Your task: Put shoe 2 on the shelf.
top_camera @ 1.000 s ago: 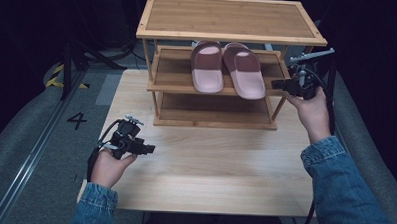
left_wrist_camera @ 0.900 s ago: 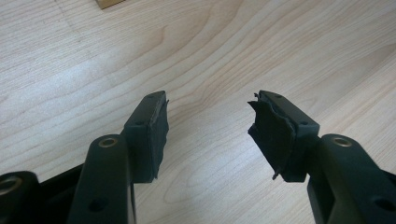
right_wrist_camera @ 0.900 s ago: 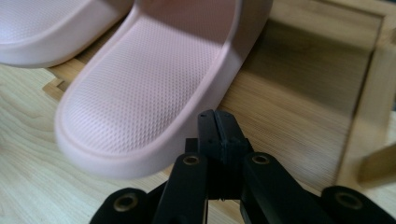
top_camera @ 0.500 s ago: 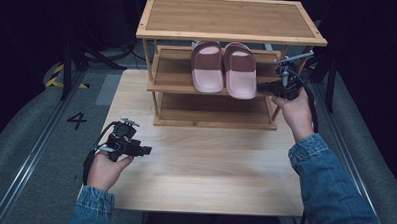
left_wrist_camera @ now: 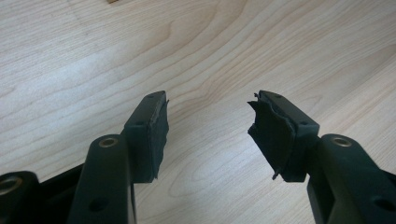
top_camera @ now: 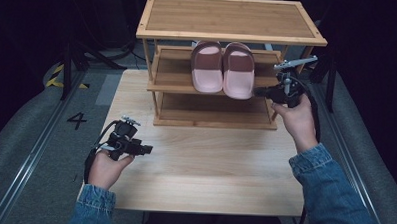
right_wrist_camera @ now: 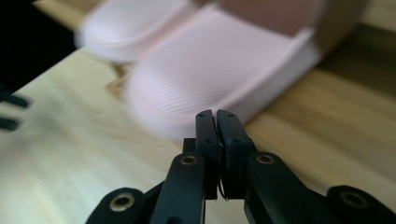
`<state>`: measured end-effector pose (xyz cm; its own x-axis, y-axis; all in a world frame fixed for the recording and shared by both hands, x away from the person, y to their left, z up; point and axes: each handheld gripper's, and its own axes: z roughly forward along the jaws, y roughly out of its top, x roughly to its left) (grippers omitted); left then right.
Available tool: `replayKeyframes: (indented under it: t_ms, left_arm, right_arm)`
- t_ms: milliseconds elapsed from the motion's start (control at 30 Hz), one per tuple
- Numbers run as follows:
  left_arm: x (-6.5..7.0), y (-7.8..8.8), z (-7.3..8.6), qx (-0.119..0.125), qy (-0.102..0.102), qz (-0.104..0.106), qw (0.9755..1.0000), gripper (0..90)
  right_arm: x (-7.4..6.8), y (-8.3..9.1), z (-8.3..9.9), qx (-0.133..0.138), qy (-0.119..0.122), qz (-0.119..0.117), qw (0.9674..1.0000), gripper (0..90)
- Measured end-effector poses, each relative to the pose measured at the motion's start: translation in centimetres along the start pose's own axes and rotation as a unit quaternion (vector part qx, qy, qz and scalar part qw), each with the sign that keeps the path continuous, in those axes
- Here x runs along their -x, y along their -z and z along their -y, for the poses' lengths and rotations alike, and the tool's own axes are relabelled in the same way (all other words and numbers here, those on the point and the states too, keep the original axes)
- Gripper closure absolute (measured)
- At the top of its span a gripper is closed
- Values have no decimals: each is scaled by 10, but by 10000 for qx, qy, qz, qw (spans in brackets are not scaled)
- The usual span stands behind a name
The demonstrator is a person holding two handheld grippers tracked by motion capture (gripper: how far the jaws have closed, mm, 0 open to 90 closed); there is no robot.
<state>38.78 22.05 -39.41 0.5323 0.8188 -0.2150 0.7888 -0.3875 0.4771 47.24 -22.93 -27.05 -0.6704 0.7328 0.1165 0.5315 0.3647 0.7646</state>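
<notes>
Moved in from the rack's right end toward the slippers: right claw [top_camera: 261, 92], jaws pressed together, empty. Wooden rack [top_camera: 232, 37] at counter's [top_camera: 209, 162] far edge. Pink ribbed slippers [top_camera: 223, 68] paired on middle shelf. Left claw [top_camera: 146, 149] wide near left edge.

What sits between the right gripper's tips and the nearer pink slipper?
Nothing: the right gripper view shows the shut right gripper just short of the slipper, no object between.
</notes>
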Motion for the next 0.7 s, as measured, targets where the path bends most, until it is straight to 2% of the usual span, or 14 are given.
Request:
replayKeyframes:
  t_ms: [133, 200, 267, 367, 467, 633, 700]
  left_arm:
    - [2, -2, -3, -20, -35, 4, 10000, 445]
    - [4, -2, -4, -2, -42, 19, 10000, 445]
    - [3, -2, -4, -2, -98, 25, 9999, 445]
    - [2, -3, -4, -13, -38, 20, 10000, 445]
    - [2, -4, -5, -51, -80, 35, 9999, 445]
    - [2, -4, -5, -26, -77, 37, 10000, 444]
    - [1, -3, -5, -11, -57, 29, 10000, 445]
  right_arm:
    - [-20, -3, 6, -159, 298, -174, 9993, 898]
    - [-23, -9, 6, -277, 329, -109, 9990, 898]
    - [-22, -15, 7, -315, 343, -57, 9989, 900]
    - [-19, -17, 5, -268, 290, -17, 9992, 900]
    - [-15, -21, 2, -252, 280, 12, 9993, 900]
    - [-12, -23, 0, -258, 185, -41, 9995, 898]
    - [-14, -18, 2, -190, 197, -114, 9996, 891]
